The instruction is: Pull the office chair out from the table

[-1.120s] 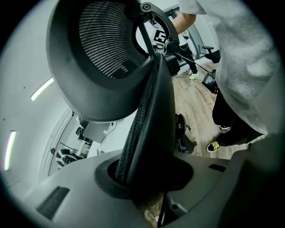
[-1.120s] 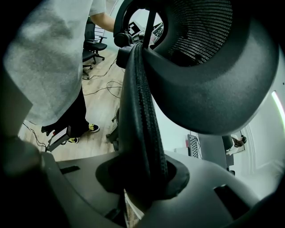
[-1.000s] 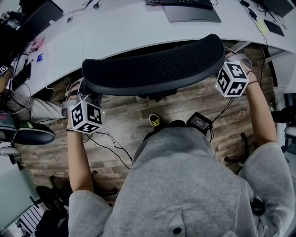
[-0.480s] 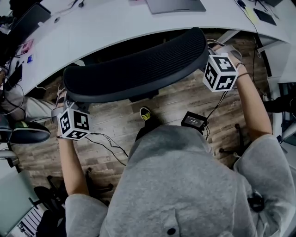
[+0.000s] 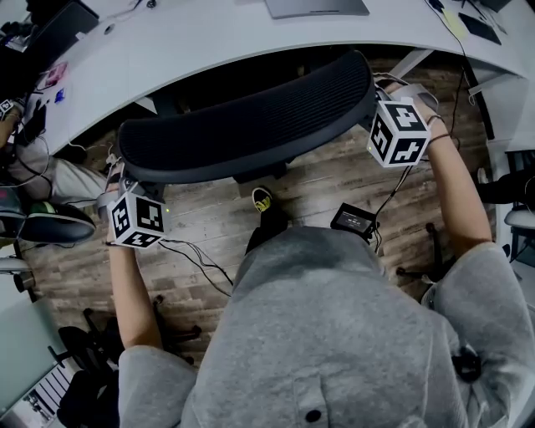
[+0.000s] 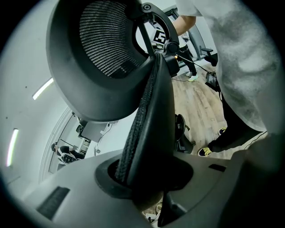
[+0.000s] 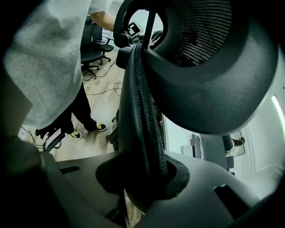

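Note:
The office chair's black mesh back (image 5: 251, 117) stands just in front of the curved white table (image 5: 209, 46). My left gripper (image 5: 124, 174) is shut on the back's left edge, its marker cube below it. My right gripper (image 5: 381, 84) is shut on the back's right edge. In the left gripper view the padded rim of the chair back (image 6: 149, 111) runs down into my left gripper (image 6: 142, 180). The right gripper view shows the same, the chair back's rim (image 7: 142, 116) clamped in my right gripper (image 7: 142, 180). The seat and wheels are hidden under the back.
A laptop (image 5: 318, 7) lies on the table behind the chair. Another person's leg and shoe (image 5: 50, 226) are at the left. Cables (image 5: 196, 259) trail over the wood floor, a black box (image 5: 353, 221) hangs by my body, and other chair bases (image 5: 92, 351) stand at the lower left.
The chair back and both grippers have shifted left in the head view, and a wider dark gap shows between the back and the table edge. Both grips are unchanged.

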Motion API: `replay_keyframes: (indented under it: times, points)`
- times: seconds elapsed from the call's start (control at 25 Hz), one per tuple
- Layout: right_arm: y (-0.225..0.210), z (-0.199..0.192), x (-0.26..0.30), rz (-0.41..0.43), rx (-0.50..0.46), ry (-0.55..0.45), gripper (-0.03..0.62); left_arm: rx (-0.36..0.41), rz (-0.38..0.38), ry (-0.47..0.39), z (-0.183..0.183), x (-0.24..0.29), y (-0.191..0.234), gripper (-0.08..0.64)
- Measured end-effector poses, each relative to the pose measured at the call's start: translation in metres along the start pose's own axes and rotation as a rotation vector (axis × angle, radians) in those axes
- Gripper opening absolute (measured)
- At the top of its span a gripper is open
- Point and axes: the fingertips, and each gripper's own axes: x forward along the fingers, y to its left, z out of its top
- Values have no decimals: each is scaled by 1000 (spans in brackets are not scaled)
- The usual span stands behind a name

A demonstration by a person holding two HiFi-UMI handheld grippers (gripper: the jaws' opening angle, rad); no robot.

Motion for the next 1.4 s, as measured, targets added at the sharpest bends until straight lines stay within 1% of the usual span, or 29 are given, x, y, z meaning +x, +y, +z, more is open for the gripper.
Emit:
replay_keyframes:
  times: [0.4,0.72,1.4]
  points:
    - [38,-2,-23,-7,1,-4,100,-1,3,-1,12,-25,-35,133]
    - [72,-7,-48,-13,5,-8,103,-4,7,1,28,-48,-70,133]
    - [131,-1,-85,-17,15,5,103,-2,-3,-4,38,-88,-119,135]
